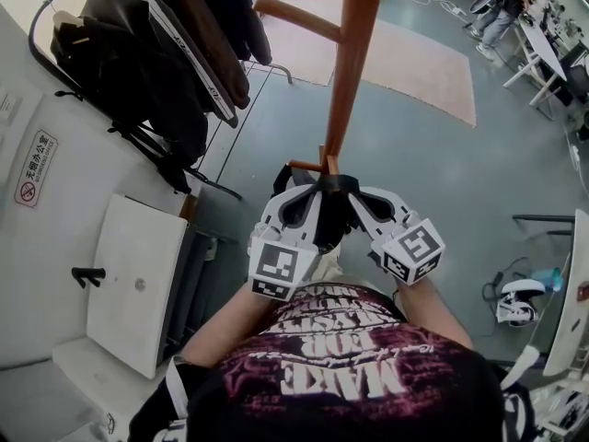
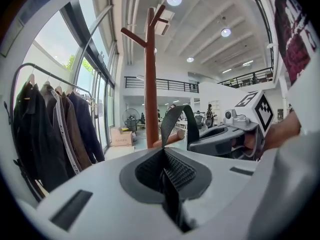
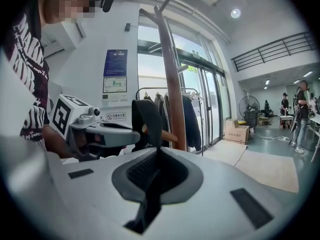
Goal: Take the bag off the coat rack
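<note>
A brown wooden coat rack (image 1: 346, 63) stands straight ahead, with a low peg (image 1: 304, 166) near both grippers. The bag's black strap (image 1: 333, 188) loops over that peg (image 2: 172, 138). My left gripper (image 1: 304, 186) is shut on one side of the strap (image 2: 177, 115) and my right gripper (image 1: 364, 193) is shut on the other side (image 3: 149, 115). In the left gripper view the jaws (image 2: 167, 176) pinch the strap, and the right gripper (image 2: 220, 141) shows beyond. The right gripper view shows the same (image 3: 152, 176). The bag's body is mostly hidden under the grippers; a cream patch (image 1: 327, 267) shows below.
A clothes rail with dark jackets (image 1: 156, 44) stands at the left by the glass wall. A white cabinet top (image 1: 138, 279) lies low left. A beige rug (image 1: 414, 58) lies beyond the rack. People stand at desks (image 1: 506, 7) far right. A cardboard box (image 3: 237, 131) sits by the doors.
</note>
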A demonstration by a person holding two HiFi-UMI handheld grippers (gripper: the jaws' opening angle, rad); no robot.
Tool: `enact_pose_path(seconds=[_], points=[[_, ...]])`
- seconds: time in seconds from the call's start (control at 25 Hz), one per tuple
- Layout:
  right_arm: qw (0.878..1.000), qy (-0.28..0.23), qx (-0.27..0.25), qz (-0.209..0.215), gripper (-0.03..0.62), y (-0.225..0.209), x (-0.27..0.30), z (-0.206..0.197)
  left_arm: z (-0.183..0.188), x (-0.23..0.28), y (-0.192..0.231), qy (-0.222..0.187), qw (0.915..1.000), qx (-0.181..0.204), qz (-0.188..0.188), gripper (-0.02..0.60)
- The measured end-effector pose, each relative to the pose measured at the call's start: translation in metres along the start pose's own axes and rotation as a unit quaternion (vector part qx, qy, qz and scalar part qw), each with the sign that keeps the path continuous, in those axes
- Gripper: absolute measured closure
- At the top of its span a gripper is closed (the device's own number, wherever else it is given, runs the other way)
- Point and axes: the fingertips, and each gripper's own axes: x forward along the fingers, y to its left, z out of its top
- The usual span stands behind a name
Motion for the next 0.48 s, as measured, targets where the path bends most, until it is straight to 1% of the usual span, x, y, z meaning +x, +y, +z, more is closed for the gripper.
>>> enact_pose_path(seconds=[0.28, 0.48], points=[[0.999, -0.036, -0.018, -0.006, 0.583, 0.02, -0.023, 0.037, 0.039, -0.032, -0.01, -0.039, 0.9991, 0.012, -0.007, 0.574], [0.998, -0.05, -0.021, -0.008, 0.583, 0.039, -0.039, 0.048, 0.05, -0.054, -0.02, -0.055, 0.9981, 0.024, -0.013, 0.574]])
